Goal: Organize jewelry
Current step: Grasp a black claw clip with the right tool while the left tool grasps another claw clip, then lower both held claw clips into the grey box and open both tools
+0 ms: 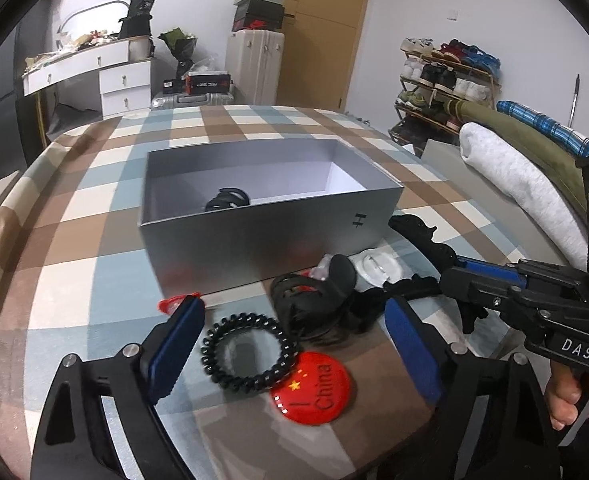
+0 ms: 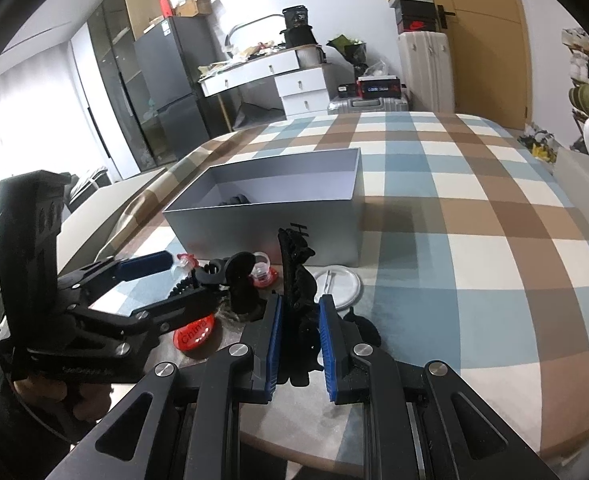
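Note:
A grey open box (image 1: 254, 236) sits on the checked table, with a black hair tie (image 1: 228, 200) inside. In front of it lie a black spiral hair tie (image 1: 248, 354), a red "I China" badge (image 1: 314, 386), a black hair clip (image 1: 318, 296), a small red item (image 1: 170, 306) and a white round lid (image 1: 378, 266). My left gripper (image 1: 294, 344) is open around the spiral hair tie, just above the table. My right gripper (image 2: 300, 336) is shut on a black lacy hair band (image 2: 298, 276); it shows in the left wrist view too (image 1: 426, 240).
The box (image 2: 270, 228) also shows in the right wrist view, with the white lid (image 2: 340, 284) at its near right corner. A sofa with rolled blankets (image 1: 514, 176) borders the table's right side. Checked cloth (image 2: 474, 240) stretches to the right of the box.

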The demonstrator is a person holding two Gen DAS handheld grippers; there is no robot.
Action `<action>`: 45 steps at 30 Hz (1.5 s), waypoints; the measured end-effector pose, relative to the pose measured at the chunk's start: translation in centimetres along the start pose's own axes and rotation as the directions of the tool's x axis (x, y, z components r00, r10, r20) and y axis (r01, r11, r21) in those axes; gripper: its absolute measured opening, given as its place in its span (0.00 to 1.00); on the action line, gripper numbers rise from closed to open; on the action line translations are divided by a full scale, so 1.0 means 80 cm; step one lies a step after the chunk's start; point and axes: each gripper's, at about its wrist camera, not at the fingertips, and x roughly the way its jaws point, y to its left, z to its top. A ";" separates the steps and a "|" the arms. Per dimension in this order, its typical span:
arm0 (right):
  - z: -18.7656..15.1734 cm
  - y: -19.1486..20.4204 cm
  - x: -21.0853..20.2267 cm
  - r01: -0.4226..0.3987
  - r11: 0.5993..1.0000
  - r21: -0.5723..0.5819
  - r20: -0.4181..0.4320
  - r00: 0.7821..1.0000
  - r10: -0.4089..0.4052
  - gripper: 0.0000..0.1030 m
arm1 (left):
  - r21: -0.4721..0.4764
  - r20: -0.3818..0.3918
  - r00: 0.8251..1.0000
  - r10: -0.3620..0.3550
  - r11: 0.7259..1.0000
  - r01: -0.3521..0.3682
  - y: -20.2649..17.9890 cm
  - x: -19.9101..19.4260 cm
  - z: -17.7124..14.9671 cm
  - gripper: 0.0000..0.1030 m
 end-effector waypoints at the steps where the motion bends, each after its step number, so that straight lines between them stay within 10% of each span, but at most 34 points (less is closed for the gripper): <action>1: 0.000 -0.002 -0.001 -0.001 1.000 0.003 0.002 1.000 0.001 0.17 | 0.005 0.000 1.000 0.001 1.000 -0.001 -0.002 0.001 0.000 0.85; 10: 0.001 -0.011 -0.006 -0.008 1.000 0.020 0.012 1.000 0.008 0.17 | 0.011 -0.073 0.997 -0.001 1.000 0.002 -0.009 0.022 0.003 0.40; 45: 0.049 0.000 0.000 -0.058 0.998 0.014 0.053 0.997 0.057 0.17 | -0.034 0.115 0.992 0.056 0.998 -0.052 0.023 -0.025 0.045 0.40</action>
